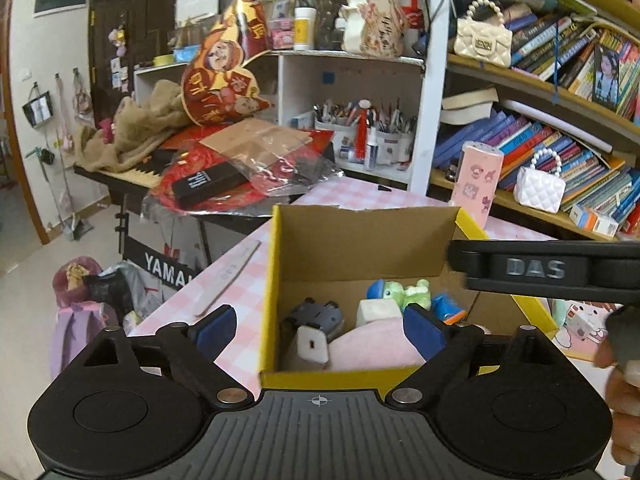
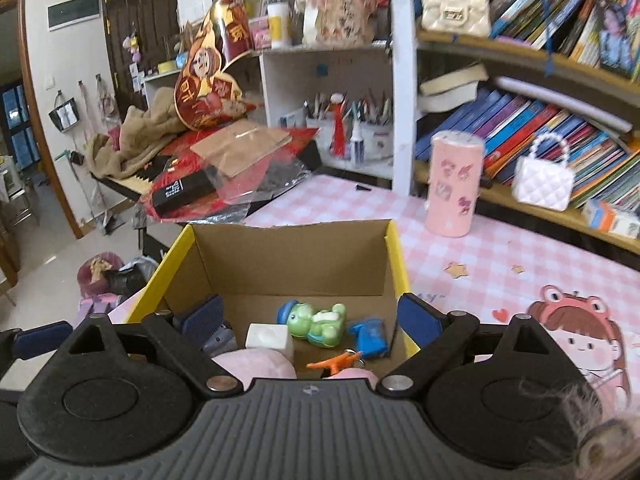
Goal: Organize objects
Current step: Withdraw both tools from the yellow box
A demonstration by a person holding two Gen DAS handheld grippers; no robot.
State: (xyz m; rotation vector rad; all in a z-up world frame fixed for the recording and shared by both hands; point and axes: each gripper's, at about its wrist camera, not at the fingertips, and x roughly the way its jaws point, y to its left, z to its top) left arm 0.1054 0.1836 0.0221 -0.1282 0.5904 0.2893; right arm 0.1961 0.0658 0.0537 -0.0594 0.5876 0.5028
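Both tools, left (image 1: 320,328) and right (image 2: 312,320), released, angled down over cardboard box (image 2: 288,256).

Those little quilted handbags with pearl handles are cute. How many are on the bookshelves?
2. A cream handbag sits on the upper shelf, and a white handbag sits on the lower shelf in front of the books. Others may be hidden beyond the picture's edge.

Box (image 2: 288,256) was matt corrugated cardboard; frog toy (image 2: 318,324) glossy plastic – desk (image 2: 500,256) cover a smooth checked sheet.
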